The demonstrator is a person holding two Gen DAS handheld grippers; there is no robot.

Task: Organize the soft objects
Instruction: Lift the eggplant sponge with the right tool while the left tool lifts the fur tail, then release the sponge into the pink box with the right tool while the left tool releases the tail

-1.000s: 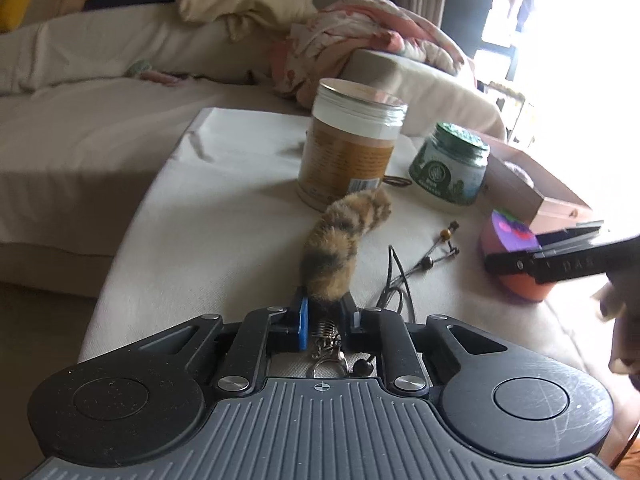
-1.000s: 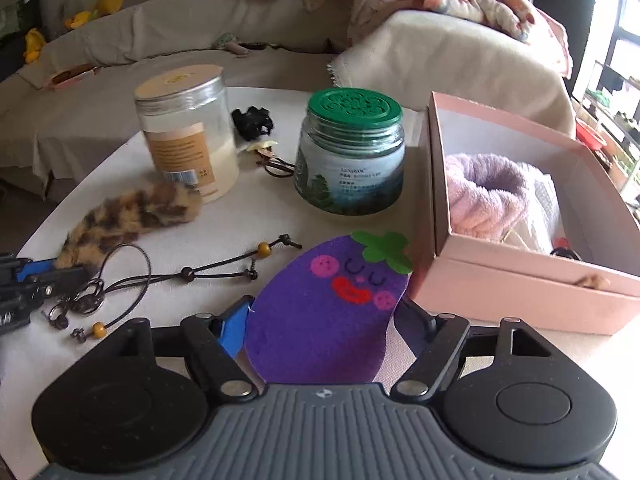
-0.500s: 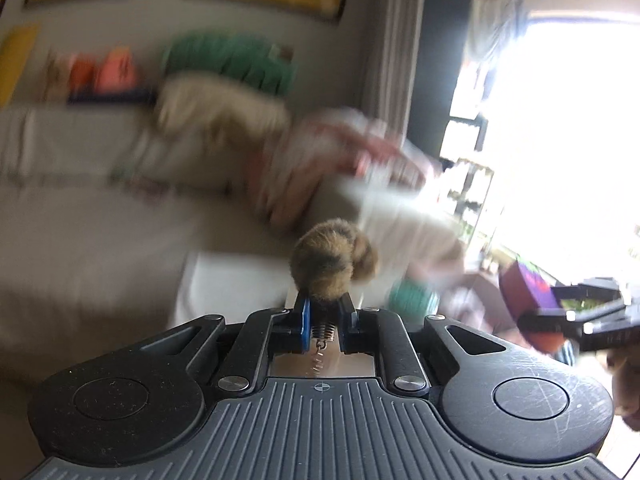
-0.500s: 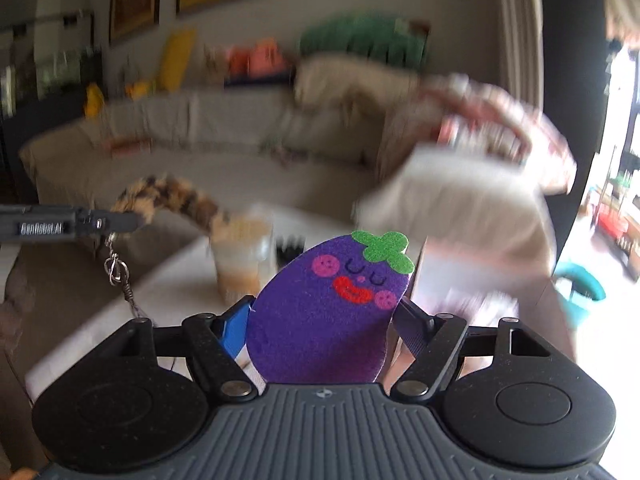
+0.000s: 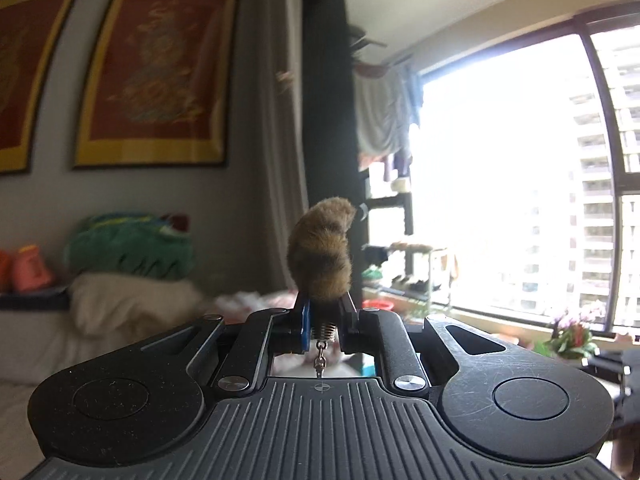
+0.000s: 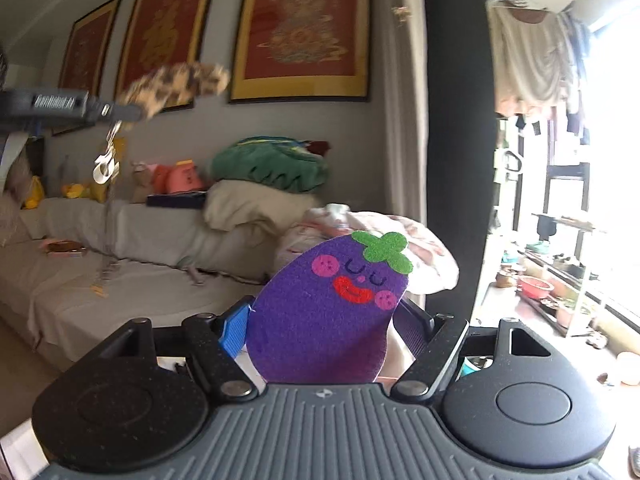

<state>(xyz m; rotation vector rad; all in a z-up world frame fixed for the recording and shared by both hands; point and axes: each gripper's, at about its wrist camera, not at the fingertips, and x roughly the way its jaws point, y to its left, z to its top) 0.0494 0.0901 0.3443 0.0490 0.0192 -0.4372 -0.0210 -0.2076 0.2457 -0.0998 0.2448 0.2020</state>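
Eggplant cutout's (image 6: 320, 312) base behind tongs' housing

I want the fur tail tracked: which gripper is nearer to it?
Left. The left gripper is shut on the fur tail; the right gripper, holding the felt eggplant, sits apart, with the tail up to its left.

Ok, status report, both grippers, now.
Left gripper shut on furry tail keychain. Right gripper shut on felt eggplant. Both aloft, nothing obstructing.
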